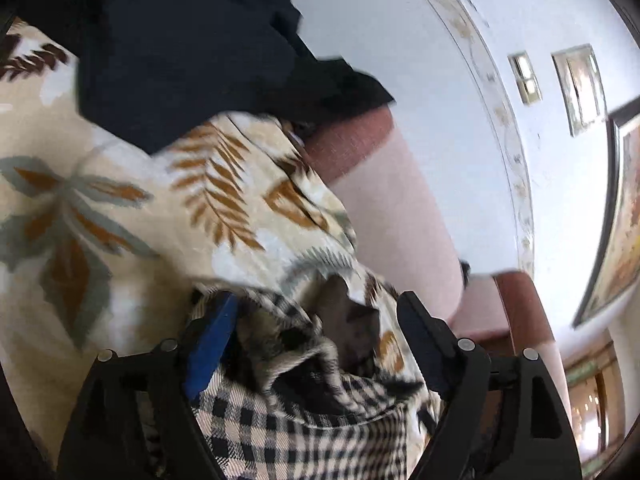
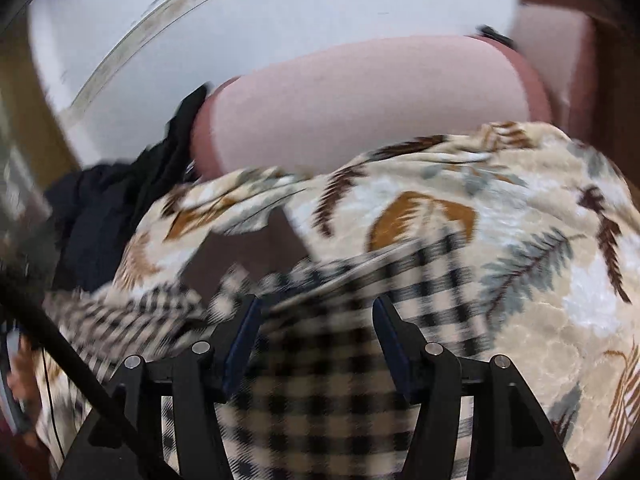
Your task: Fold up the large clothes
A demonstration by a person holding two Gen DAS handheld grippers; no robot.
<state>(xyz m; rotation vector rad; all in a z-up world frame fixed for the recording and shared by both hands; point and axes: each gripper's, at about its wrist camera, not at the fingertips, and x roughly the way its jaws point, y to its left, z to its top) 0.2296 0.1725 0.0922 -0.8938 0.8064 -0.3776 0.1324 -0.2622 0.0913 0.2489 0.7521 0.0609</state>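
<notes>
both grippers low over the checked garment (image 2: 320, 400), left gripper (image 1: 316, 312) and right gripper (image 2: 316, 316) spread wide, bunched cloth between the jaws, ungripped

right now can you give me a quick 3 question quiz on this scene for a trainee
1. True or false: the checked garment lies between the fingers of both the left gripper and the right gripper.
2. What lies under the checked garment? A. a bare wooden table B. a leaf-print blanket C. a white towel
3. Fill in: the dark navy garment sits heaped at the blanket's edge, next to the ____ headboard.

Key:
1. True; both grippers stand open around the cloth.
2. B
3. pink
</notes>
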